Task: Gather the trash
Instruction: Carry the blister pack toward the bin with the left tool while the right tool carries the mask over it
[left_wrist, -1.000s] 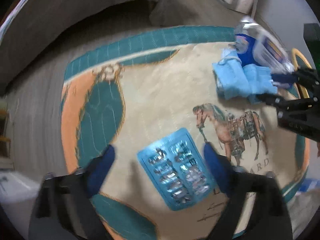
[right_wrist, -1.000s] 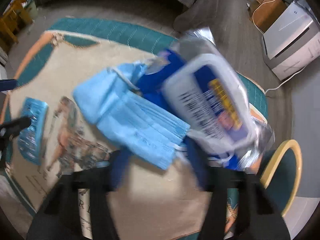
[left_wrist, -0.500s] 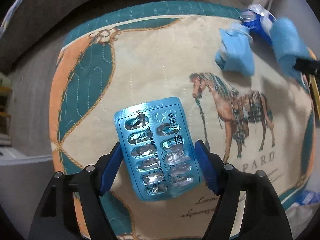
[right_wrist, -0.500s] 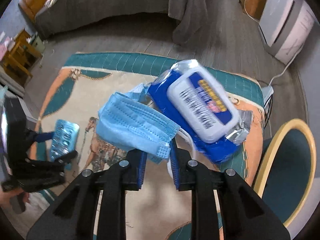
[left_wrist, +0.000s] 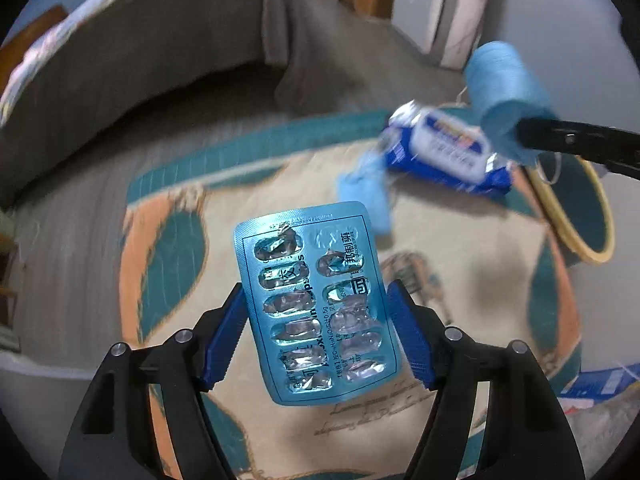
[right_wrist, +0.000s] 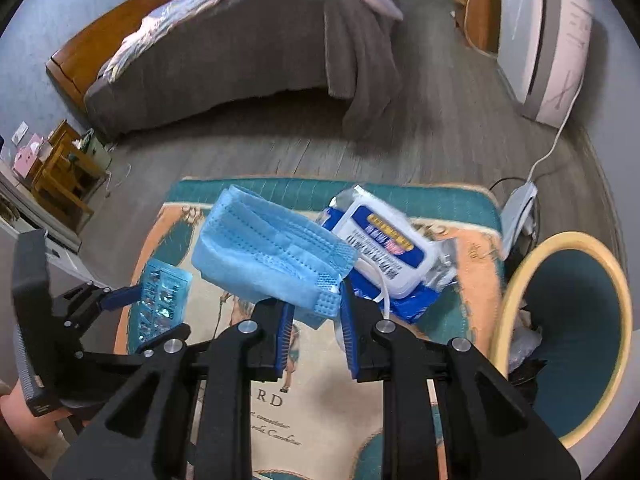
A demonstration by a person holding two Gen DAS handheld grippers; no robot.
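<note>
Left wrist view: the left gripper (left_wrist: 316, 332) has its blue pads pressed against both long edges of an emptied blister pack (left_wrist: 316, 304), which it holds up clear of the patterned tablecloth (left_wrist: 480, 320). Beyond it a second blue mask (left_wrist: 366, 196) lies crumpled on the cloth, touching a blue wet-wipe packet (left_wrist: 448, 152). The right gripper's black finger juts in from the right edge, carrying a rolled blue face mask (left_wrist: 506, 92) that hides part of the packet. A teal bin with a yellow rim (left_wrist: 576, 208) stands just past the table's right edge.

From the right wrist, the right gripper (right_wrist: 314, 320) is nearly closed, pinching one corner of the face mask (right_wrist: 272, 256); the mask hangs out above the cloth and blocks the near end of the wipe packet (right_wrist: 384, 248). The bin (right_wrist: 516, 292) sits to the right, with dark rubbish inside. The left gripper (right_wrist: 120, 312) shows at the left with the blister pack (right_wrist: 160, 300). A bed (right_wrist: 240, 40) lies across the floor behind.

Half a second ago the blister pack was low over the cloth; it has since risen. The held mask has also lifted away from the packet.
</note>
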